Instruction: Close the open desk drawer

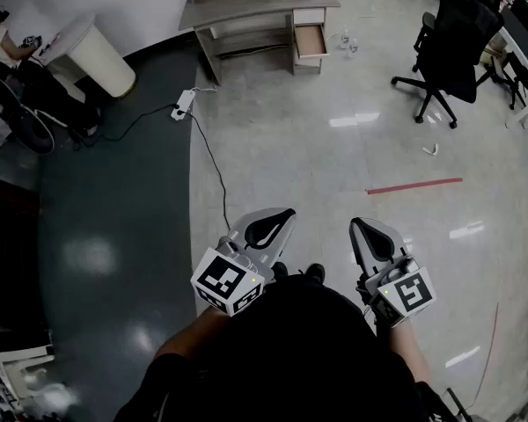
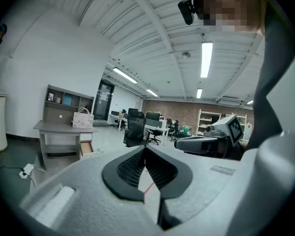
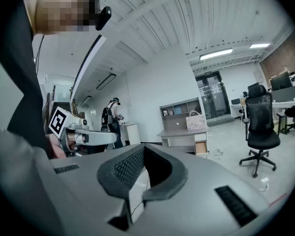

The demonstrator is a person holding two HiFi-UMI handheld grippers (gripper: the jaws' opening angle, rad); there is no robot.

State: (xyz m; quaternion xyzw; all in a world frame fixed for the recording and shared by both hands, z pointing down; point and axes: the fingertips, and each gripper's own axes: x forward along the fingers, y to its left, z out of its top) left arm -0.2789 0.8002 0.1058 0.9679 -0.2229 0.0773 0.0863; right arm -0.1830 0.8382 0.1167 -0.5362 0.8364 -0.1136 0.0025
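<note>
Office chair [image 1: 449, 42] well apart from drawer [image 1: 311, 40]

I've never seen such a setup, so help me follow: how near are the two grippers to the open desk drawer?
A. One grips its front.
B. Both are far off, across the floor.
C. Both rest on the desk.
B: in the head view the open drawer sits at the far desk, while the left gripper and right gripper are near the person's body, jaws together, empty.
</note>
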